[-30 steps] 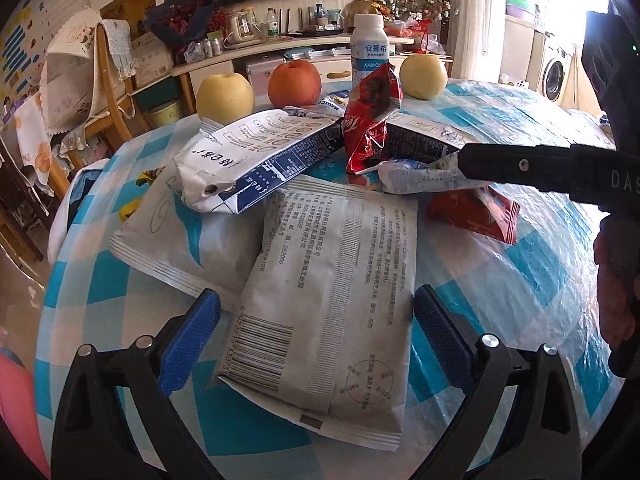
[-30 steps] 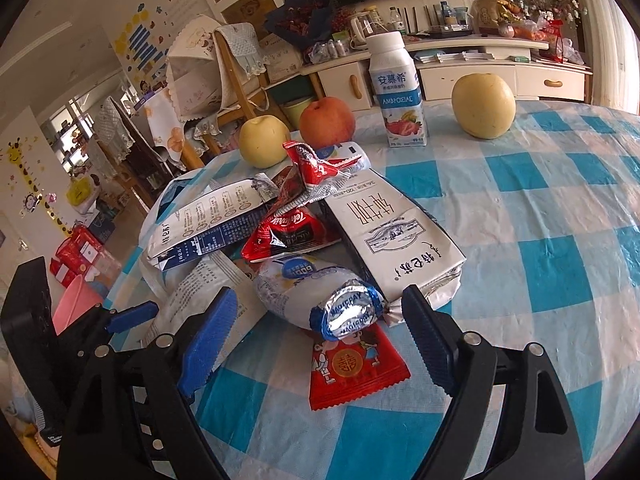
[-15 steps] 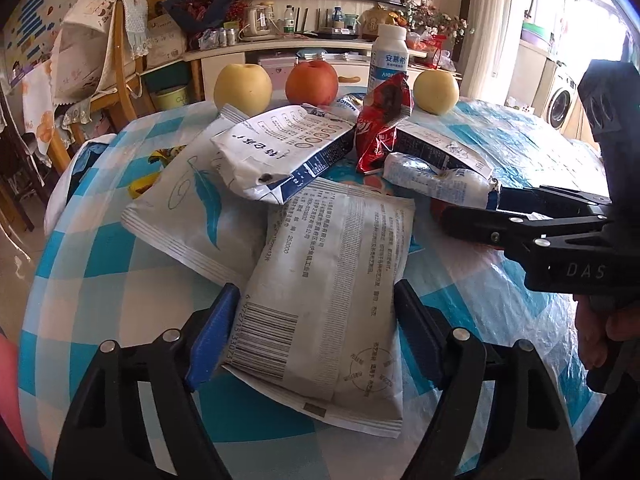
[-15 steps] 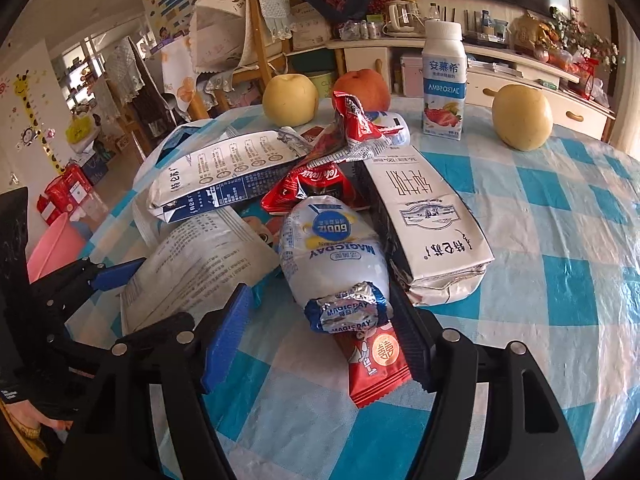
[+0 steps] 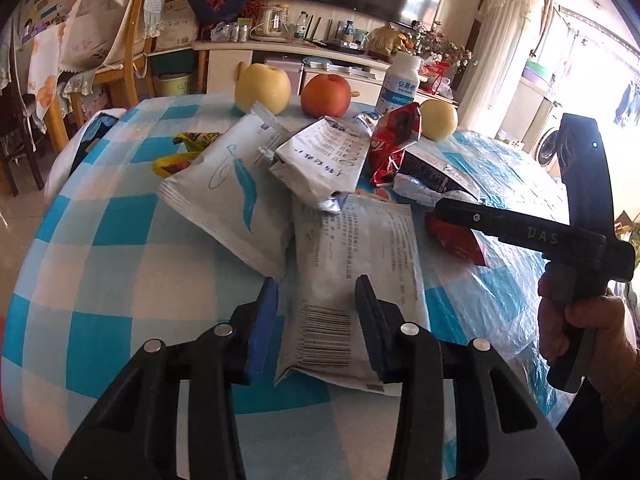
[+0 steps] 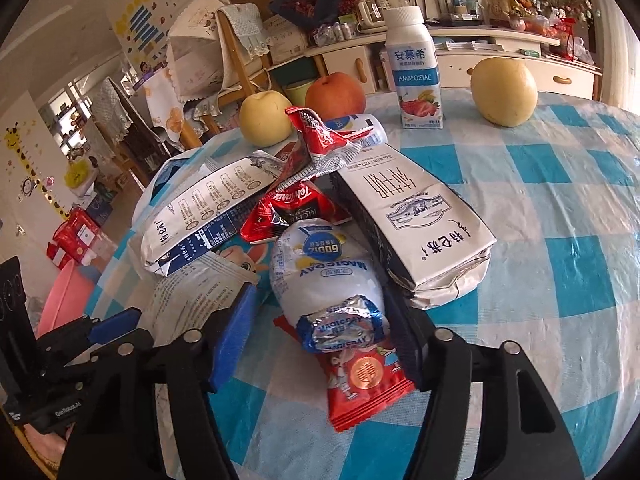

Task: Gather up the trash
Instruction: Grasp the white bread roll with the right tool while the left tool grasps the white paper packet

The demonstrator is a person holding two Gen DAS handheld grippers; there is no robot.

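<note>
A round desk [image 5: 100, 240] wears a shiny plastic cloth with blue and white squares. A heap of trash lies in the middle of it.

The left gripper [image 5: 316, 312] has its fingers closing around the near end of a flat grey packet [image 5: 352, 264] with small print and a barcode. The packet is crinkly and lies flat on the desk. The blue pads are right at its 2 long edges and the near corner is bending up, but I cannot tell if they squeeze it yet.

The right gripper [image 6: 320, 320] also has its fingers closing. Between them lies a puffy white pouch [image 6: 324, 276] with a scrunched silver and blue end. The pads sit beside it with a small gap on the left side. Under the pouch is a flat red packet [image 6: 364, 380].

Just behind are 2 squashed milk cartons [image 6: 416, 232], boxy and dented, and a crumpled red wrapper [image 6: 316, 140] that sticks up. A big flat white bag [image 5: 232, 188] with a blue feather lies on the left.

At the far side stand 2 smooth yellow pears [image 6: 504, 92], 1 round red apple [image 6: 334, 92] and a white bottle [image 6: 416, 68], upright.

A hand [image 5: 576, 328] holds the black handle of the right gripper.
</note>
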